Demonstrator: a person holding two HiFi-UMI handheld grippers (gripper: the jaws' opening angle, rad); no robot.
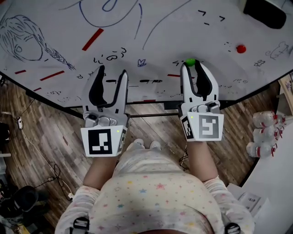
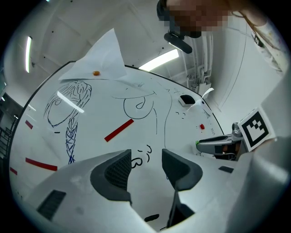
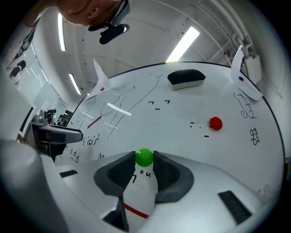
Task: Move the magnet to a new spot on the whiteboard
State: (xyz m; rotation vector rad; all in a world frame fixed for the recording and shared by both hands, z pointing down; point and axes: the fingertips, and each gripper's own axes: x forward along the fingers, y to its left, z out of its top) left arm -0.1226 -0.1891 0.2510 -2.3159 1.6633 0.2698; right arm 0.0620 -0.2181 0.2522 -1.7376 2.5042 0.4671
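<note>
A small green ball magnet (image 3: 144,157) sits on the whiteboard (image 1: 183,27), pinched between the tips of my right gripper (image 3: 144,160), which is shut on it. In the head view the green magnet (image 1: 190,61) shows at the tips of the right gripper (image 1: 191,65), close to the board's near edge. A red round magnet (image 1: 241,48) sticks further right; it is the same red magnet (image 3: 215,123) that lies ahead and to the right of the right jaws. My left gripper (image 1: 112,72) stands open and holds nothing; its jaws (image 2: 146,159) hover over small doodles.
A black eraser (image 1: 265,11) rests at the board's far right corner. Red strip magnets (image 1: 93,39) and pen drawings cover the left half. White bottles (image 1: 265,132) stand on a surface at the right. Cables lie on the wooden floor (image 1: 50,137).
</note>
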